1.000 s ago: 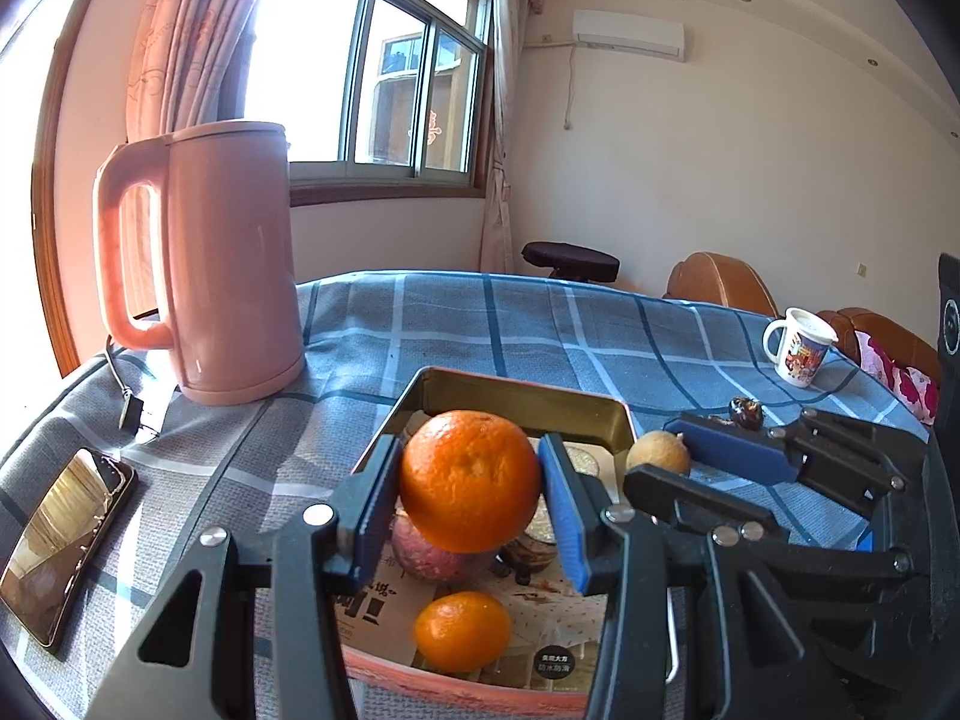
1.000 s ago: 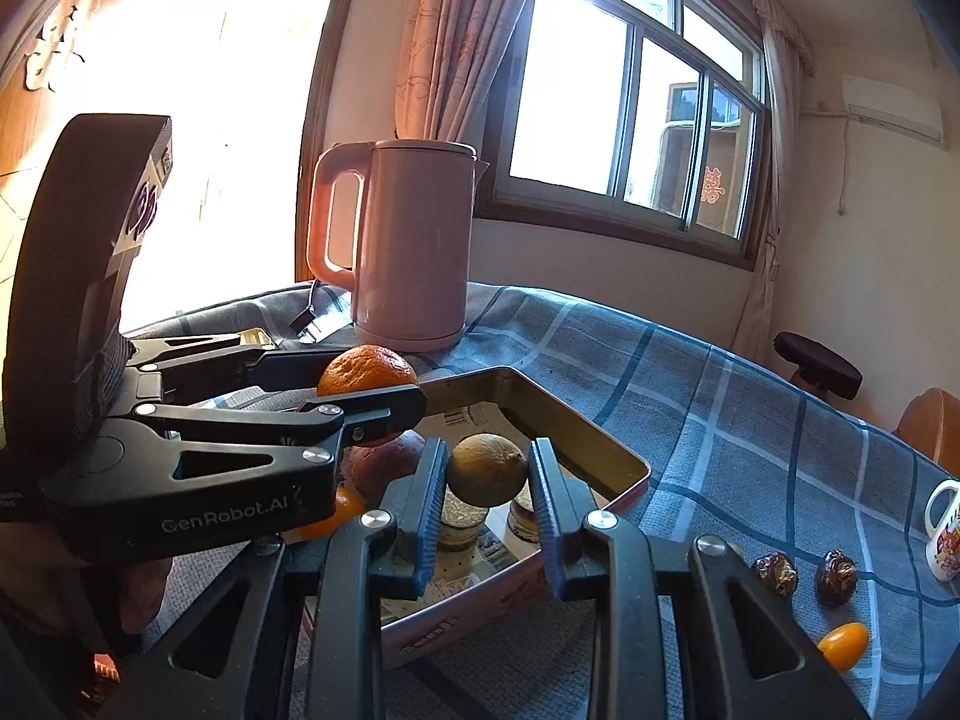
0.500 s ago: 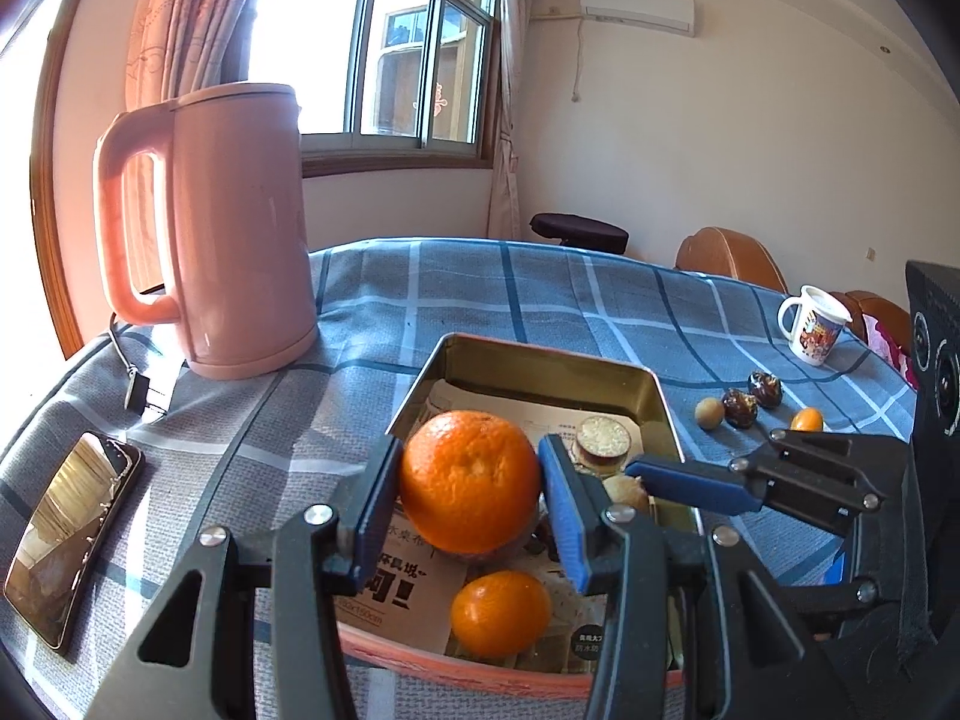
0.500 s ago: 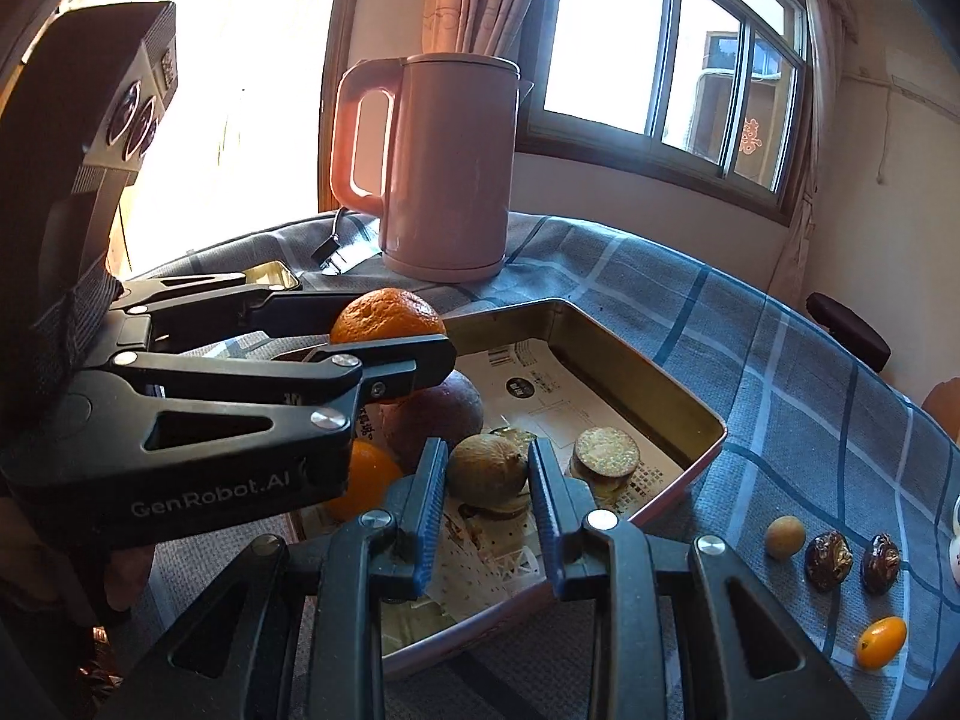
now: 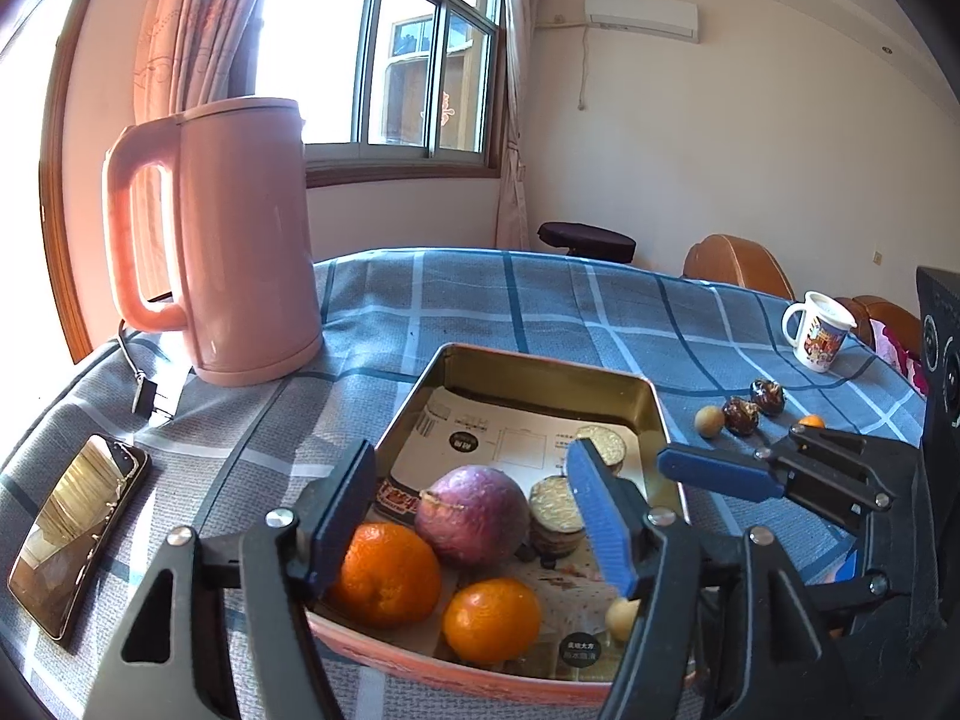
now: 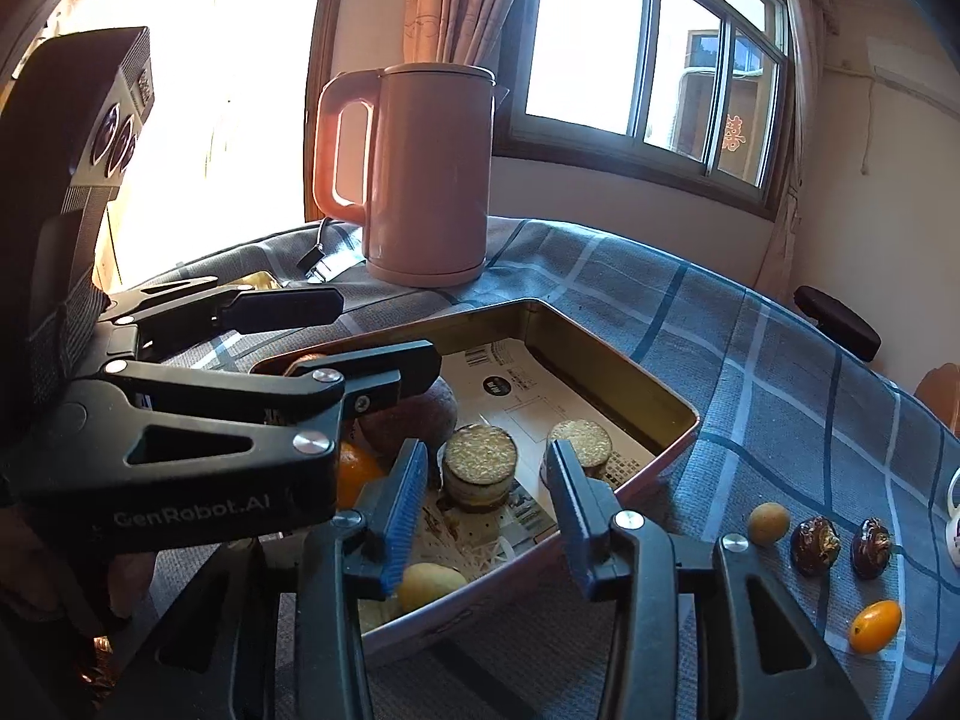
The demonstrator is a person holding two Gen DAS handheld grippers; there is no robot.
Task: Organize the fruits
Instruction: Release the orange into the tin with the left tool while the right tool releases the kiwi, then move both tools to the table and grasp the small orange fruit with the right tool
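Note:
A metal tray [image 5: 543,367] [image 6: 636,387] on the checked tablecloth holds two oranges [image 5: 387,575] [image 5: 492,619], a purple passion fruit [image 5: 471,516], two round cakes [image 6: 480,465] [image 6: 581,443] and a small yellow-brown fruit [image 6: 429,587] [image 5: 621,618]. My left gripper [image 5: 474,516] is open and empty above the tray's near end, over the larger orange. My right gripper [image 6: 483,516] is open and empty above the tray, the small fruit below it. On the cloth right of the tray lie a small round fruit [image 6: 768,523], two dark dates [image 6: 814,543] [image 6: 871,546] and a kumquat [image 6: 875,626].
A pink kettle [image 5: 231,234] [image 6: 429,171] stands beyond the tray's left side with its cord on the cloth. A phone [image 5: 75,534] lies at the near left. A white mug [image 5: 819,330] stands at the far right. Chairs stand behind the table.
Both grippers have opened. The left one let go of the large orange, which now lies in the tray. The right one let go of the small fruit, now in the tray's near corner.

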